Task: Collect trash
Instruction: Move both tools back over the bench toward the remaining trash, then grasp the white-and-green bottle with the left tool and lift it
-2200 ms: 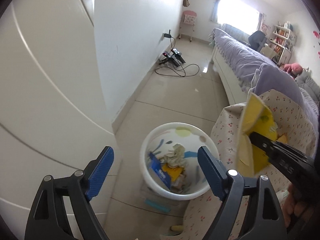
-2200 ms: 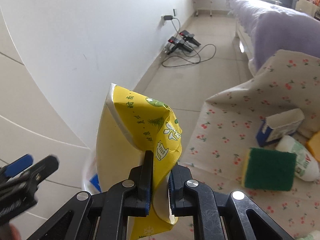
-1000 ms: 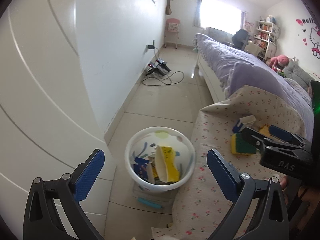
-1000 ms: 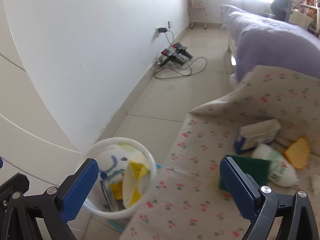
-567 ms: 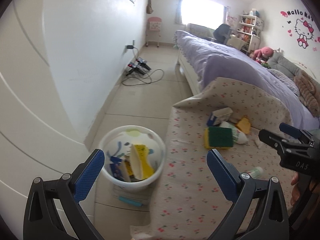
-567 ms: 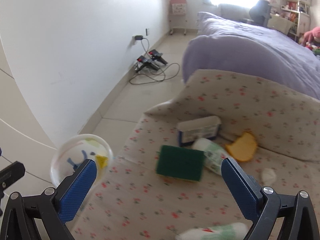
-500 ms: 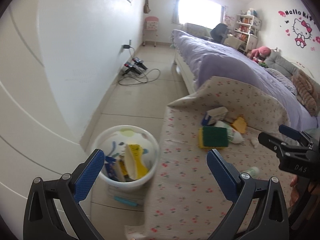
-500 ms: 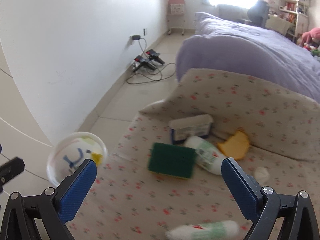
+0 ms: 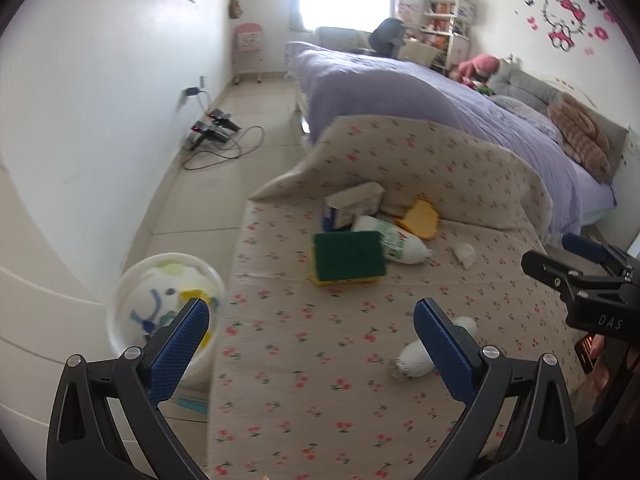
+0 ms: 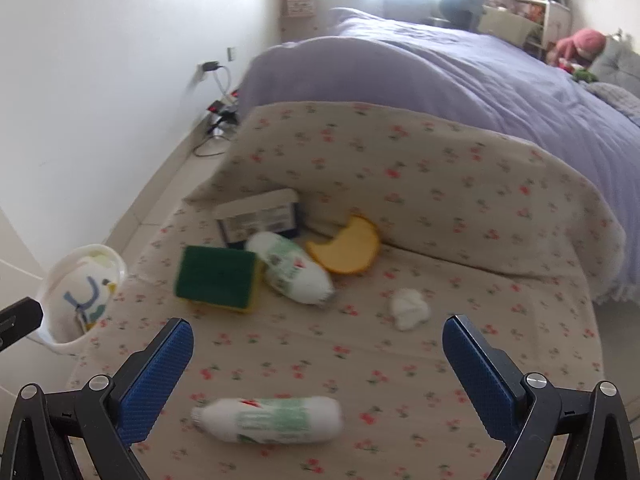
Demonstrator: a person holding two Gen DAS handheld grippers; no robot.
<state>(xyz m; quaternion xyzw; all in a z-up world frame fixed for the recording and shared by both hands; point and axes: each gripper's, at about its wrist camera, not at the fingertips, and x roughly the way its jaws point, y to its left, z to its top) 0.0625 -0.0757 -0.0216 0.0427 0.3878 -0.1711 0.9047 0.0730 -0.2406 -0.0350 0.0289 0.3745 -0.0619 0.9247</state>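
Floral cloth [image 10: 360,364]: covers the whole work surface, filling centre and bottom of both views; its far edge rises in a fold against the purple bed [image 10: 460,76], which likely keeps loose bits from rolling off.
Bin [image 9: 168,304]: white, on the floor at lower left of the left view, just beside the cloth's edge, so trash has a short way to go; it already holds scraps.
Right gripper [image 10: 320,372]: bottom of its view, blue pads spread wide, holding nothing; aimed over the near bottle, probably the next pick.
Left gripper [image 9: 312,350]: bottom of its view, also wide open and empty, between bin and cloth.
Sponge [image 10: 218,278]: green on yellow, centre left, touching the far bottle.
Box [image 10: 260,218]: behind the sponge, against the fold.
Far bottle [image 10: 290,268]: white, on its side, centre.
Near bottle [image 10: 268,420]: white, on its side, lower centre between the right pads.
Yellow piece [image 10: 346,250]: right of the far bottle.
Tissue wad [image 10: 408,308]: small, white, centre right, apart from the rest.
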